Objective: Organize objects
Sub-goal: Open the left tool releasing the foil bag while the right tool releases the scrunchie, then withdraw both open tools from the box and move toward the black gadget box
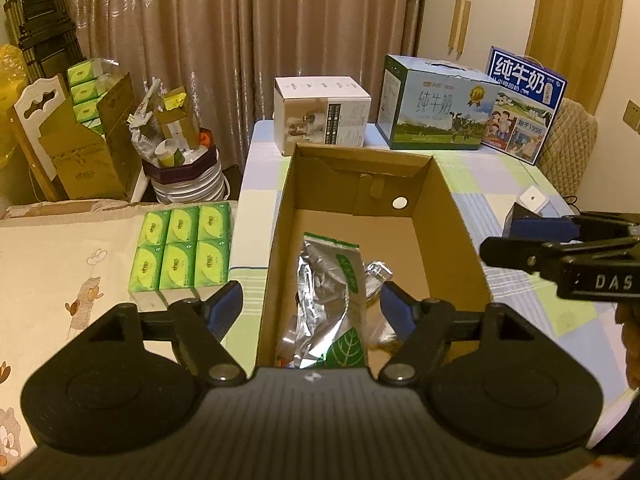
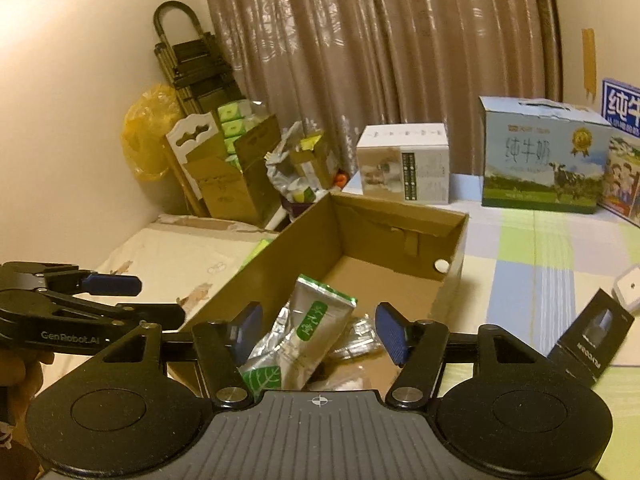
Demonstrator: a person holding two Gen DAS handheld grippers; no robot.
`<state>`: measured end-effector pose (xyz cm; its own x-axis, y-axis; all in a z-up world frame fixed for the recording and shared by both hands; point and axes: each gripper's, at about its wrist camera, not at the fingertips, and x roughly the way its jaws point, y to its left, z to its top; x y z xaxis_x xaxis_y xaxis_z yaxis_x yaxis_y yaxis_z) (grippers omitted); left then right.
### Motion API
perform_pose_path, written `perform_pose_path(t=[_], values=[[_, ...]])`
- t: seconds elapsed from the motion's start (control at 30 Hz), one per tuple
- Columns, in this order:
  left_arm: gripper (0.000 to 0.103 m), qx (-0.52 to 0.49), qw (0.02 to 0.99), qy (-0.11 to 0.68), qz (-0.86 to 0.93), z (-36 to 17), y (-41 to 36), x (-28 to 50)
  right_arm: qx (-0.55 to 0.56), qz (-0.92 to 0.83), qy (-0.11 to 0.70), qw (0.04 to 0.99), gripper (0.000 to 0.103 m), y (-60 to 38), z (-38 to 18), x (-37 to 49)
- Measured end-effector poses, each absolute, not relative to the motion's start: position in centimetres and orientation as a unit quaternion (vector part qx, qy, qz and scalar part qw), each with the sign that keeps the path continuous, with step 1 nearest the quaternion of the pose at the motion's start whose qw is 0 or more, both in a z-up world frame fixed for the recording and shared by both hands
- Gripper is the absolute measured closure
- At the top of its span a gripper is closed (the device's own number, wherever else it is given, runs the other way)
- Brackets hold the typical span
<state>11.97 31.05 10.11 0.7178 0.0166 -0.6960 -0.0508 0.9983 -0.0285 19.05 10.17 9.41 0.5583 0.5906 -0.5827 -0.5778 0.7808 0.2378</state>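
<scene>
Progress partial: foil tea pouch (image 1: 328, 300) lies in cardboard box (image 1: 460, 240), ahead of left gripper (image 1: 310, 304), spread wide, empty; right gripper (image 2: 318, 330) likewise; tissue packs (image 1: 182, 250) left of box, black carton (image 2: 592, 344) right, probably unsorted.

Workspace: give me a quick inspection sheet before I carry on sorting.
Surface: checked tablecloth; cream cartoon-print sheet on the left.
Job's things: open cardboard box holds a silver-green foil pouch and clear wrappers; six green tissue packs beside it to the left.
Clutter: black carton, small white device.
Grippers: left gripper open, empty; right gripper open, empty.
Cables: nothing seen.
Surroundings: curtain, two milk cartons, white box, full bin, folded ladder.
</scene>
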Motion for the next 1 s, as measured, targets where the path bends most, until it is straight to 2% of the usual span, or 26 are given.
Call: perform_pose_path(t=[0.43, 0.5, 0.87, 1.0], values=[[0.029, -0.034, 0.93, 0.367, 0.009, 11.0, 28.5, 9.9, 0.016, 0.309, 0.345, 0.886, 0.043, 6.4, 10.2, 16.6], [0.025, -0.033, 0.931, 0.364, 0.008, 11.4, 27.8, 9.6, 0.014, 0.306, 0.342, 0.888, 0.043, 5.7, 10.7, 16.1], [0.017, -0.018, 0.938, 0.345, -0.011, 13.5, 22.5, 8.4, 0.012, 0.28, 0.322, 0.905, 0.041, 0.8, 13.1, 14.0], [0.01, -0.013, 0.94, 0.34, -0.017, 13.9, 20.4, 8.2, 0.017, 0.267, 0.315, 0.91, 0.04, -1.8, 13.4, 13.4]])
